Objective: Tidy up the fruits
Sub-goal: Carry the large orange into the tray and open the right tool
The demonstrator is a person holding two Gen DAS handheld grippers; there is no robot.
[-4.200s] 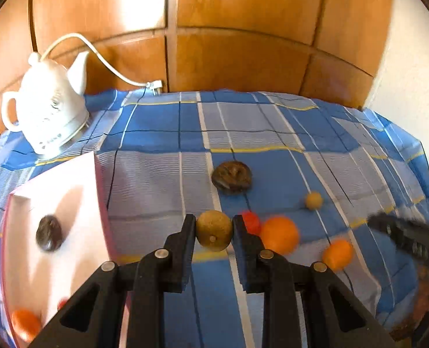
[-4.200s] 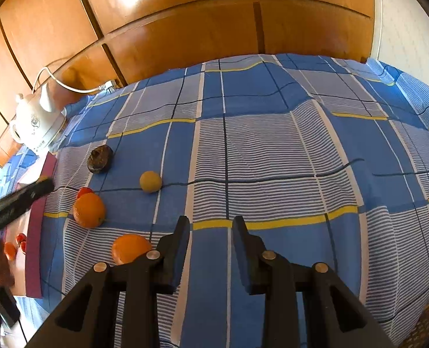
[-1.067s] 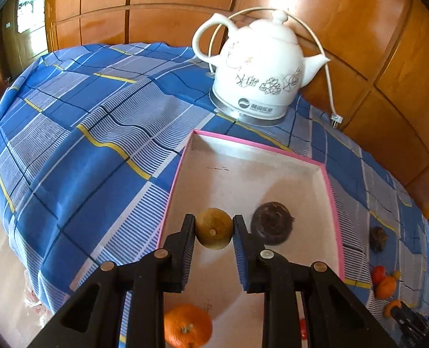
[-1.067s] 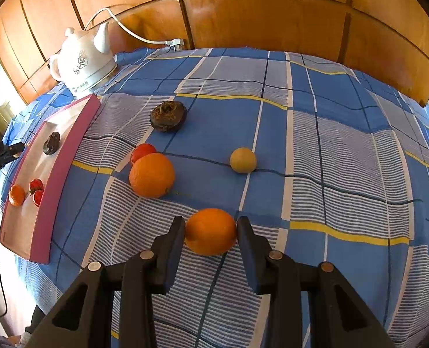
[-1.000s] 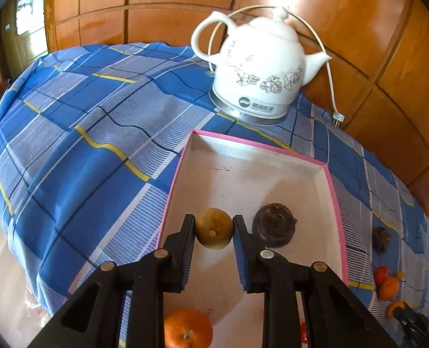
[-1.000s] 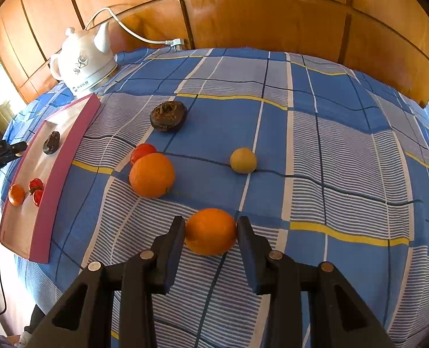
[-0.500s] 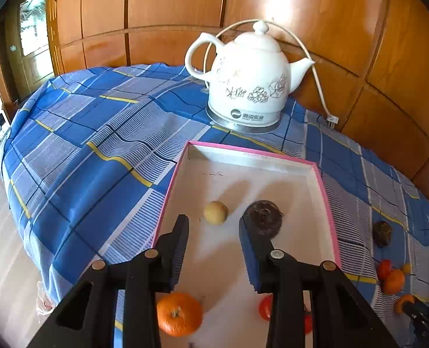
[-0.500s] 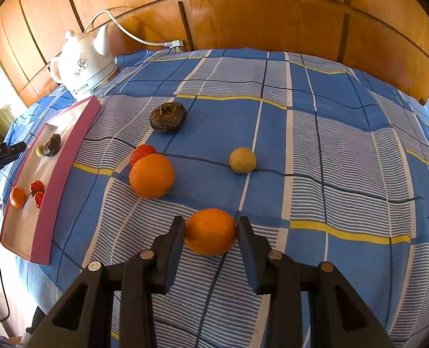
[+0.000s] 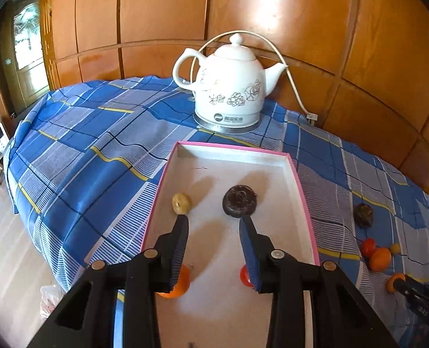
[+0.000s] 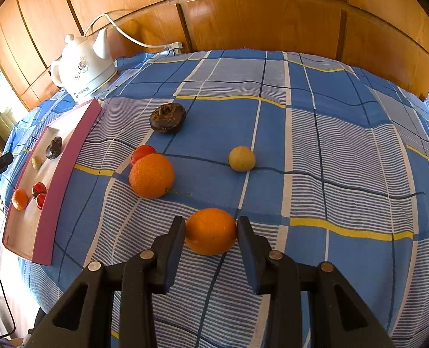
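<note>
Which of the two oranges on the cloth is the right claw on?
The nearer orange, sitting between the right claw's fingers. The other orange lies farther off to the left, beside a small red fruit, untouched.

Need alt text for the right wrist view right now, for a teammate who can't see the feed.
The right gripper closes its two black fingers on a round orange resting on a blue plaid tablecloth. Beyond it lie a larger orange, a red tomato, a small yellow fruit and a dark wrinkled fruit; a pink-rimmed tray sits left.
</note>
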